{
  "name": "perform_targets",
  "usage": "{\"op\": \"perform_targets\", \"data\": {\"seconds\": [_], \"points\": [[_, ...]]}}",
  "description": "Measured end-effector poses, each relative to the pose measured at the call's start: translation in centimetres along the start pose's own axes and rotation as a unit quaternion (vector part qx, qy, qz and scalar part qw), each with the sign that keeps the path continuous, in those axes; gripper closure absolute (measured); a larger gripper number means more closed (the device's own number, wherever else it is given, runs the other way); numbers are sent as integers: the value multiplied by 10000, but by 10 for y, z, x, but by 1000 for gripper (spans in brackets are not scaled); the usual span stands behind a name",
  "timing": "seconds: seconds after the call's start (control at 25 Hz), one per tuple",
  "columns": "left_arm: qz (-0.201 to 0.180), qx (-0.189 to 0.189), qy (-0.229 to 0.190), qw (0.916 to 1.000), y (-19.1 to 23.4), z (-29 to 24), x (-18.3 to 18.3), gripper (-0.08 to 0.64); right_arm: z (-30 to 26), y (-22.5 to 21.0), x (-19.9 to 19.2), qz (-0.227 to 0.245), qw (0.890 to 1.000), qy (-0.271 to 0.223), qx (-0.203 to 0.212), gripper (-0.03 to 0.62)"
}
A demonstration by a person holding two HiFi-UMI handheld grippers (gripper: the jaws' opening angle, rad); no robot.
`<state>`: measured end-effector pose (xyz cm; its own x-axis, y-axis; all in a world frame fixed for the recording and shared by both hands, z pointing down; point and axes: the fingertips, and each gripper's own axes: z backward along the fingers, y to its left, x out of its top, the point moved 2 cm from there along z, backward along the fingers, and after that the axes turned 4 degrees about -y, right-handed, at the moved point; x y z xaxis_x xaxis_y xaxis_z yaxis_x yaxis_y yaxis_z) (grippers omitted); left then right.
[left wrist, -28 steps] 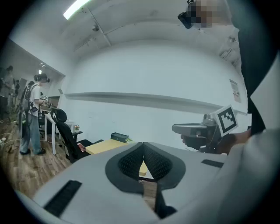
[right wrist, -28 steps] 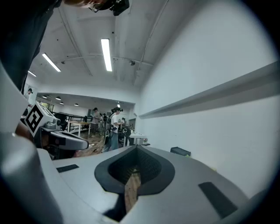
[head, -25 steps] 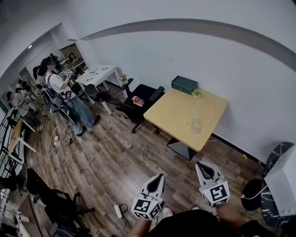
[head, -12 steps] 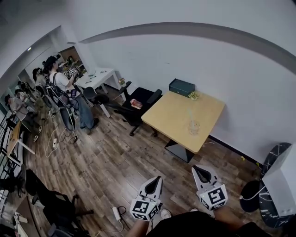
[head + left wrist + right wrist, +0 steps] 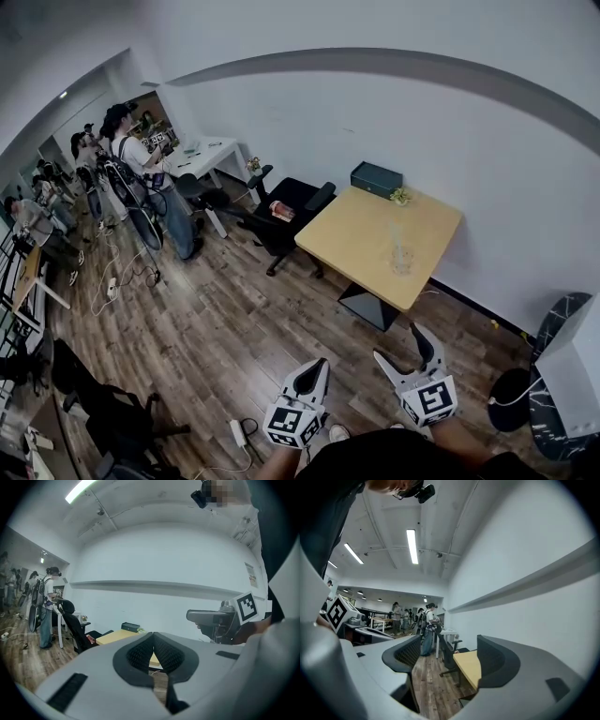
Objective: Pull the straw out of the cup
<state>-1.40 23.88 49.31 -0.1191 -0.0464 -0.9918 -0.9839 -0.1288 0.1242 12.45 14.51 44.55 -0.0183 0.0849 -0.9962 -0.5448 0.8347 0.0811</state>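
Wood-plank flooring [image 5: 234, 328] runs from our feet to one square wooden table [image 5: 352, 236] against the white wall, and the task's things are there. We count one clear cup [image 5: 402, 259] towards the table's right side and, as far as we can make out, one thin straw [image 5: 395, 232] rising from it, well apart from both grippers. One green box [image 5: 376, 175] and one small plant [image 5: 401, 196] sit at the far edge. Our left gripper [image 5: 319, 366] has its jaws pressed together on nothing. Our right gripper [image 5: 398, 344] has its jaws opening, with only floor and table edge between them. We judge the straw light, slick and easily crushed, so we would pinch it gently just above the rim. The cup looks light enough to tip or lift with it, so we would steady its wall.
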Motion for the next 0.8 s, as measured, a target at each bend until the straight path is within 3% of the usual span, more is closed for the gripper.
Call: {"op": "perform_targets", "data": {"seconds": [0.12,0.28,0.44,0.6,0.8], "points": [[6,37,30,10000,15,9,0,541,-10,10,2,60,9999,-84,-120,114],[-21,24,14,10000,39,19,1,541,-26,24,-1,179,9992,-150,-318,-5],[-60,-59,54,9999,58,24,-5,541,-33,25,-14,99,9985,2,-538,-5],[144,-84,120,9998,69,23,-10,541,-39,19,-26,73,9976,193,-657,-5],[223,-154,162,9995,78,-2,-13,541,-60,-3,-34,129,9963,274,-802,-5]]}}
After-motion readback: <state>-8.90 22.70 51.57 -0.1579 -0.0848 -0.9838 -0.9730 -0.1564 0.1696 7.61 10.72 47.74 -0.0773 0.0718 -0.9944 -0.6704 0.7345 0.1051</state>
